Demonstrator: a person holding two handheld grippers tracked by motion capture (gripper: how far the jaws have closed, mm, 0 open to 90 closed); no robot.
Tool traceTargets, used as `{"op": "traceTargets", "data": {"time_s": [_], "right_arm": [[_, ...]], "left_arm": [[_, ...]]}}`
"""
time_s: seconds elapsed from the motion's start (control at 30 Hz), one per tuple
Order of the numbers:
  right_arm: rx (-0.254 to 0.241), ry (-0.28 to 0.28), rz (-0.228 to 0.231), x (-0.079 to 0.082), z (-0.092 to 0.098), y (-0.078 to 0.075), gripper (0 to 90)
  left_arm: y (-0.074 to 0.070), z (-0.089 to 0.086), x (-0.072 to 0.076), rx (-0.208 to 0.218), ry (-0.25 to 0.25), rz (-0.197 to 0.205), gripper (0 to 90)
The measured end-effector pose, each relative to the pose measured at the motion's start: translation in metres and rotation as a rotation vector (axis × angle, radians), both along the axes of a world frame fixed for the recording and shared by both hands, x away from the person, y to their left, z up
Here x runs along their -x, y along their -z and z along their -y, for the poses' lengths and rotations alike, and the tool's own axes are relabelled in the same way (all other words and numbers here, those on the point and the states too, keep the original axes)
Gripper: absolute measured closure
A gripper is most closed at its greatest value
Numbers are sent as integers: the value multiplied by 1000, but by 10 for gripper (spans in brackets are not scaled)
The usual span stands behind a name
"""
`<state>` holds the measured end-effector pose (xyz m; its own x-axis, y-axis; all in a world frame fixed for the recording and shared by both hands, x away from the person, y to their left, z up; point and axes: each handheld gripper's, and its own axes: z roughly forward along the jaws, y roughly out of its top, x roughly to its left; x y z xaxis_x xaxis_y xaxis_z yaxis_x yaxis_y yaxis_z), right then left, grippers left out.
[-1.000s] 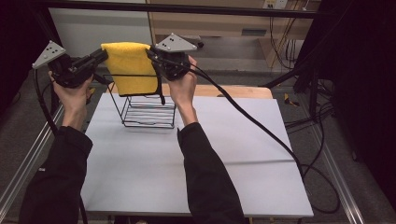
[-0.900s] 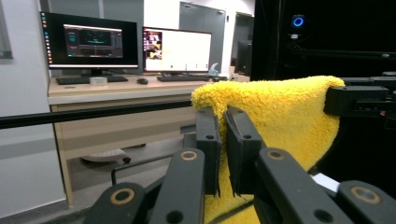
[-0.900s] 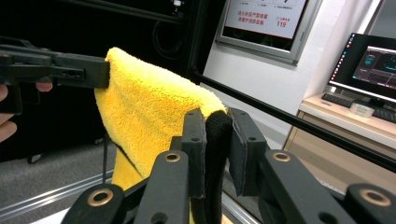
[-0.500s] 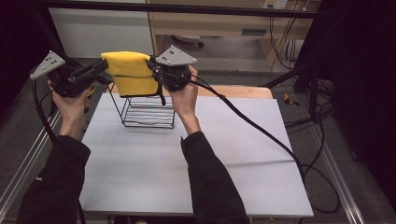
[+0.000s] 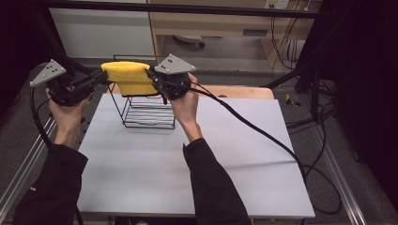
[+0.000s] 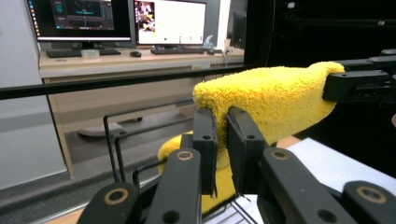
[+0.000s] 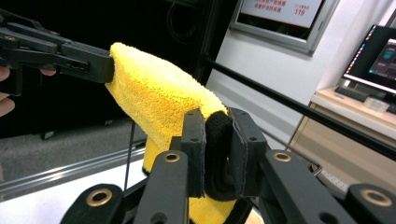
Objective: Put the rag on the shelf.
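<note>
While clamped, fluffy towel (yellow) sags.

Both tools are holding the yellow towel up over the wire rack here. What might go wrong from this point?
1. Each tool grips just an end of the yellow towel: the left tool and the right tool pinch small folds, so one end may slip free.
2. The towel's lower part hangs among the black wire rack uprights and might snag.
3. The light rack may tip or slide on the white table if the towel drags on it.
</note>
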<state>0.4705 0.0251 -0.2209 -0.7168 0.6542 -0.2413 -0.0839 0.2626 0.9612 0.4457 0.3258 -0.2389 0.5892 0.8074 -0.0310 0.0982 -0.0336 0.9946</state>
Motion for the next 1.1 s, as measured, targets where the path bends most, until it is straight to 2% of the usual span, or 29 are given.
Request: {"op": "traceTargets", "data": {"time_s": [0.1,0.33,0.47,0.63,0.73,0.83,0.9,1.0,1.1], "right_arm": [[16,-2,-22,2,-1,2,775],[60,0,-27,6,-3,7,773],[79,0,-36,7,-5,10,772],[93,3,-44,8,-7,12,772],[98,3,-51,9,-6,13,771],[109,1,-53,9,-7,13,770],[115,2,-52,10,-8,14,770],[122,4,-55,10,-9,16,768],[135,2,-56,11,-9,17,762]], "left_arm": [[3,0,2,-3,-1,-20,809],[10,0,8,-21,-5,-55,797],[11,-2,11,-34,-2,-90,776],[4,-6,15,-72,-27,-127,697],[-8,-10,16,-65,-44,-120,670],[-20,-13,15,-35,-42,-116,700],[-24,-10,11,-36,-46,-140,746],[-24,-5,5,-34,-26,-176,806],[-18,2,3,-40,10,-193,847]]}}
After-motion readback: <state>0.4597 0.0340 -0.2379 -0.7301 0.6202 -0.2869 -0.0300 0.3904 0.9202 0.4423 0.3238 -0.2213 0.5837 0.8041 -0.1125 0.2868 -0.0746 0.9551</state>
